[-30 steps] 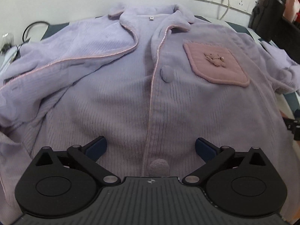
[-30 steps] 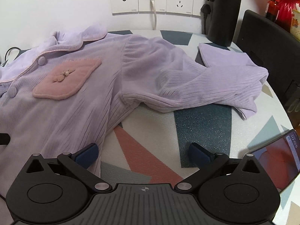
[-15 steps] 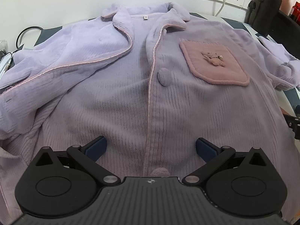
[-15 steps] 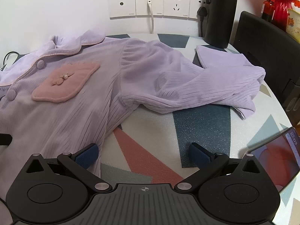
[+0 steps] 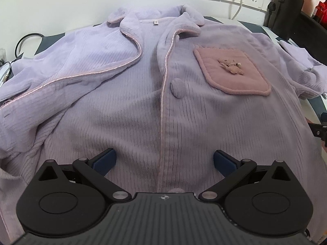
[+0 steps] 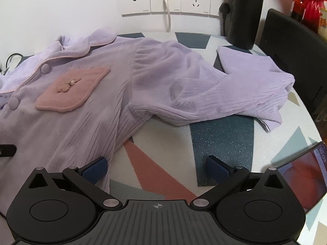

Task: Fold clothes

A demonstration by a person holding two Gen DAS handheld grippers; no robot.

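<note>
A lilac fleece pajama top lies face up on the table, collar toward the wall, with a pink chest pocket and fabric buttons. My left gripper hovers open over the lower front placket, nothing between its blue pads. In the right wrist view the same top fills the left, its sleeve stretched out rightward across the table. My right gripper stands open above the bare tabletop just beside the top's side hem; its left pad is near the fabric edge.
The table has a geometric teal, coral and white pattern. A black bottle and a wall socket strip with a white cable sit at the back. A phone lies at the right edge, a black chair behind it.
Both grippers have drifted a little nearer the wall side, so the top sits slightly lower in each view. Both stay open and the cloth has not moved.
</note>
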